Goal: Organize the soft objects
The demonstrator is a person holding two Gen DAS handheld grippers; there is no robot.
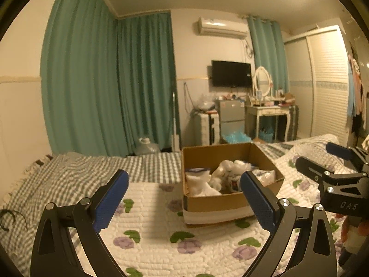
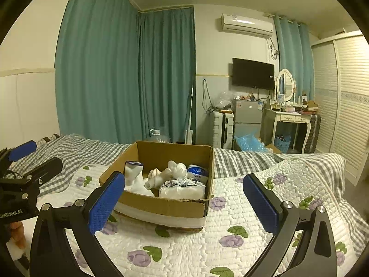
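Brown cardboard box (image 2: 161, 198) is sitting open-topped on the white quilted floral bedspread (image 2: 230, 226), already holding the white soft bundles and tissue packs (image 2: 182, 188). We are holding the left gripper (image 1: 184, 198) and right gripper (image 2: 184, 198) empty, fingers spread apart, hovering before it.

Curtains: you see teal curtains (image 2: 129, 73) filling the left half of the frame, floor to ceiling.
Air conditioner: a white unit (image 2: 246, 25) sits high on the wall, upper right.
Television: your dark screen (image 2: 253, 73) hangs below it, right of centre.
Vanity: a white dressing table (image 2: 290, 117) with an oval mirror (image 2: 285, 85) stands at the right, cluttered on top.
Fridge: a small grey fridge (image 2: 248, 117) stands just left of the table.
Wardrobe: white slatted doors (image 2: 350, 106) line the right edge.
Bedding: you look over a floral quilt (image 2: 230, 226) in the lower frame, with a grey checked sheet (image 1: 76, 173) behind it.
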